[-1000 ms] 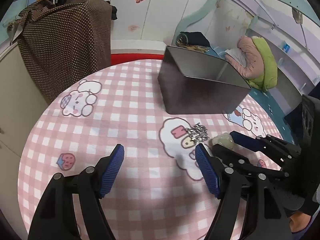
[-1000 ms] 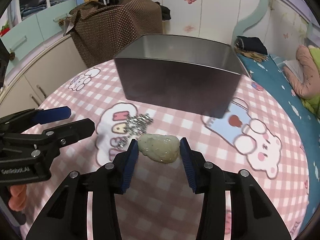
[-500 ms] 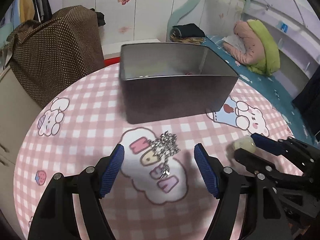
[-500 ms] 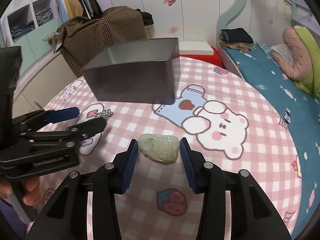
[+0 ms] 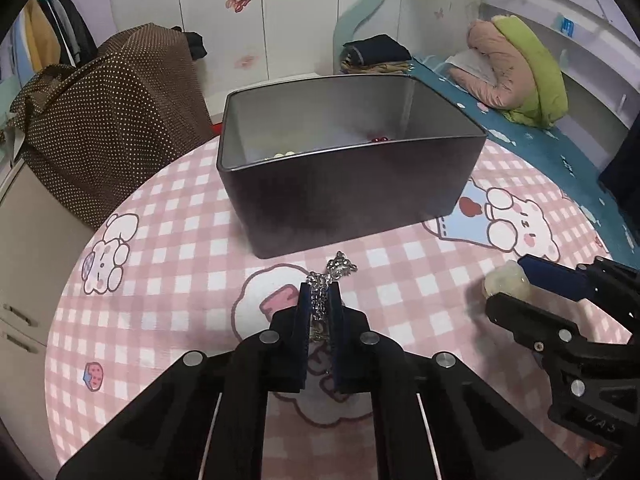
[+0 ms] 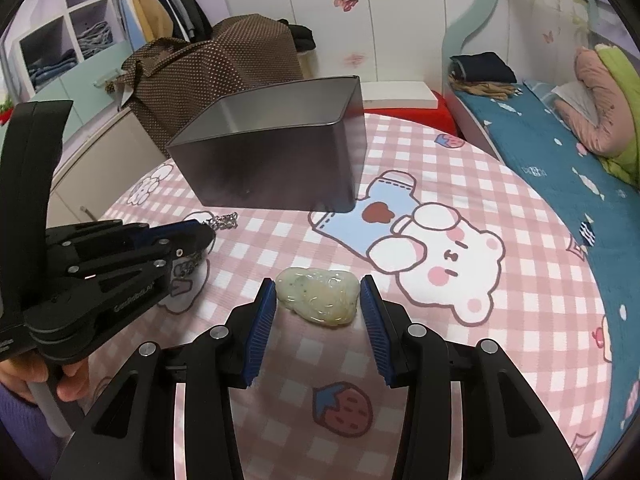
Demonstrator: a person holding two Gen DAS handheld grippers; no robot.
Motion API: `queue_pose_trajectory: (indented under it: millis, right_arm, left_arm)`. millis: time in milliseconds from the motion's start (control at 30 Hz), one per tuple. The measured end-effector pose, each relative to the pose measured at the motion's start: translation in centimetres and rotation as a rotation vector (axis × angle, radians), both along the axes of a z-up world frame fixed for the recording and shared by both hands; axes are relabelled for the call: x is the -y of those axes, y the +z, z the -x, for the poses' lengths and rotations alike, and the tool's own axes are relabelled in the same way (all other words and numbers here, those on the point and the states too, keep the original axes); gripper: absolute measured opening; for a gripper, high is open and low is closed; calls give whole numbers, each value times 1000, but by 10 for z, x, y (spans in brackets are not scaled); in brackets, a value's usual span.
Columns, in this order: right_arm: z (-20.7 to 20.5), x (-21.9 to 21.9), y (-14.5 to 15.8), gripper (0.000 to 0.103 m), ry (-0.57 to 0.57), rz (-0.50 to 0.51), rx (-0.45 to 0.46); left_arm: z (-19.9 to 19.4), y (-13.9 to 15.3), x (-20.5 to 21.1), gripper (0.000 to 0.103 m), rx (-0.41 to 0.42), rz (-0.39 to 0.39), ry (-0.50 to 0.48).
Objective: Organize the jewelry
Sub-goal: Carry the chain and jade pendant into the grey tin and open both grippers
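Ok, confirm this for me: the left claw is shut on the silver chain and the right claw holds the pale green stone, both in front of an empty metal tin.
Not quite: the metal tin isn't empty. The left wrist view shows pale beads and something red inside. The rest stands: the left claw is shut on the silver chain, and the right claw holds the pale green stone.

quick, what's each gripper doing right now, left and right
Left gripper: jaws have just closed, shut on the silver chain.
Right gripper: holding the pale green pendant between its pads.
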State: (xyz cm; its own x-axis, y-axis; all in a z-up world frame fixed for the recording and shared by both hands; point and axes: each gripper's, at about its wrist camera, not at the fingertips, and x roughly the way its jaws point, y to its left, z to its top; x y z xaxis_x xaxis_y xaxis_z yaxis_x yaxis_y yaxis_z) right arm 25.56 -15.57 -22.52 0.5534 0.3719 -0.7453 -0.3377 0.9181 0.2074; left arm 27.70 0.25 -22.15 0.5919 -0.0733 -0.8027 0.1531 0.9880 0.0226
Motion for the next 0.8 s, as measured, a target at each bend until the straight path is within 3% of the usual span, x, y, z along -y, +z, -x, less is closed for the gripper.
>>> queue_pose_trajectory:
  millis: [367, 800]
  right_arm:
    - [3, -1, 22, 43, -18, -3, 47]
    - [2, -11, 73, 43, -17, -18, 142]
  left_arm:
    - [21, 30, -19, 3, 44, 111, -38]
    - [27, 105, -32, 3, 171, 236, -95]
